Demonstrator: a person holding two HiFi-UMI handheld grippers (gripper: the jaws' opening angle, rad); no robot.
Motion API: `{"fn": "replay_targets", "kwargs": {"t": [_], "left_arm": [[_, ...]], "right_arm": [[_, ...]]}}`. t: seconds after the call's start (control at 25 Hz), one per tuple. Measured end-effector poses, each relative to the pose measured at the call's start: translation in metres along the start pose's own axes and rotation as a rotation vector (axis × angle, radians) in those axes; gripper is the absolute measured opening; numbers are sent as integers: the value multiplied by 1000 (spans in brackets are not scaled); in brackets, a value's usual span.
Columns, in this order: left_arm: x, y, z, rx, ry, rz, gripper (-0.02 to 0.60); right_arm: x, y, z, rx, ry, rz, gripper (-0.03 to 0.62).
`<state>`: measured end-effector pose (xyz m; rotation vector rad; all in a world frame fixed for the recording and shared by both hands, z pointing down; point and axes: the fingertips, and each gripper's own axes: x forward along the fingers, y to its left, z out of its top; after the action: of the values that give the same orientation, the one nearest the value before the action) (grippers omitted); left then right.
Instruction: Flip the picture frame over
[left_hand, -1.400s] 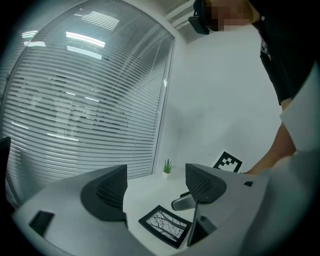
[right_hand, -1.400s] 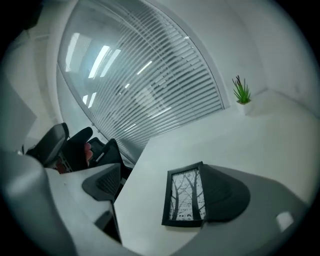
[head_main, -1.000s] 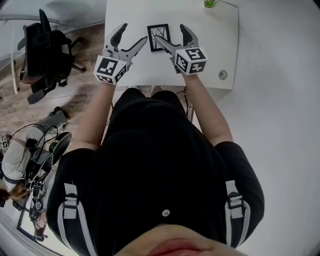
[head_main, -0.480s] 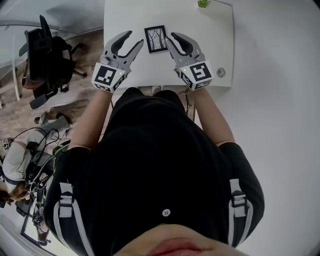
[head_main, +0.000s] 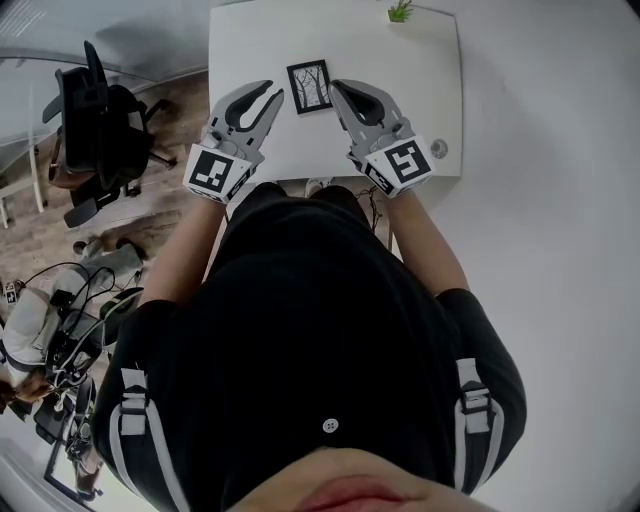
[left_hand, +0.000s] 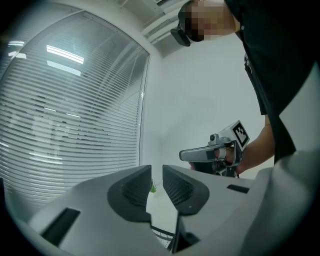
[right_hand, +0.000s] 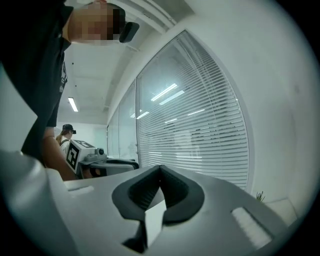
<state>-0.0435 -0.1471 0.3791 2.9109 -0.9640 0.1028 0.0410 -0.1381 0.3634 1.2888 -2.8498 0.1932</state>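
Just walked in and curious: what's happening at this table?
A person holds a gripper in each hand over a white table. The picture frame lies flat between them, tree picture facing up, touched by neither. The left gripper has its jaws closing on nothing; the right gripper is shut and empty.

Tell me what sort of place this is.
Probably an office: a white rectangular desk, a black swivel office chair beside it, and white horizontal blinds spanning a tall wall.
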Motion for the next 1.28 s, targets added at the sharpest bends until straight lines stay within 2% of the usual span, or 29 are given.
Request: {"fn": "replay_targets", "kwargs": {"t": [0.24, 0.84, 1.28], "left_arm": [[0, 3, 16, -3, -26, -13, 9], [2, 4, 25, 4, -33, 2, 8], [8, 2, 17, 6, -30, 5, 8]], "right_arm": [[4, 1, 20, -20, -4, 9, 9], [6, -1, 13, -25, 33, -4, 8], [6, -5, 4, -40, 38, 0, 8]]}}
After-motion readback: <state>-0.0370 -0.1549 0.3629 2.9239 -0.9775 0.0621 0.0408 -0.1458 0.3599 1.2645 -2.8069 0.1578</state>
